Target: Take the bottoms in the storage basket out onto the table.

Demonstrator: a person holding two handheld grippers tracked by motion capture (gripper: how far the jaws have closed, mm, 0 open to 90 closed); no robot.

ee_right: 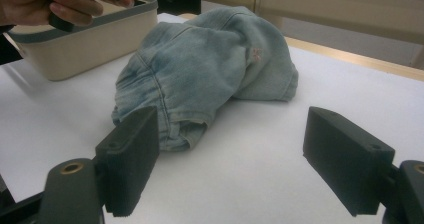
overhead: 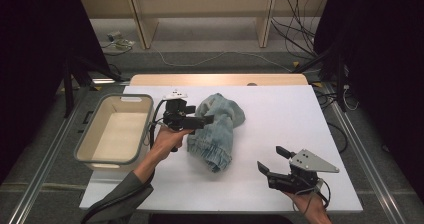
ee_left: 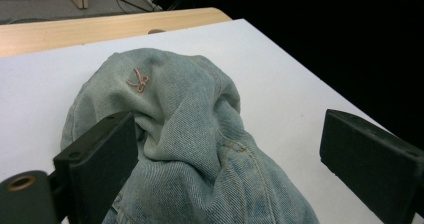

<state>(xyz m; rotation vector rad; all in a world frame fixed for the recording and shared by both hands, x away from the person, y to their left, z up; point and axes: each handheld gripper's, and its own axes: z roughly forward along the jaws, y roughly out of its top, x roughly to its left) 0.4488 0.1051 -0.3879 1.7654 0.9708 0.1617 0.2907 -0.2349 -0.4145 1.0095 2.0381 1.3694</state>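
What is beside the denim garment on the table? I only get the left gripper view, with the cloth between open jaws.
Observer: In the high view, an empty beige bin with a grey rim stands to the left of the denim garment, apart from it.
Operator: Where is the other gripper?
Observer: The right gripper is near the front edge of the table, to the right of the garment and clear of it. Its jaws are open with nothing between them.

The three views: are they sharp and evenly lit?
High view: white table bright, room around it dark. Left gripper view: denim garment sharp, near fingers slightly soft, right background black. Right gripper view: garment a little soft, no glare.
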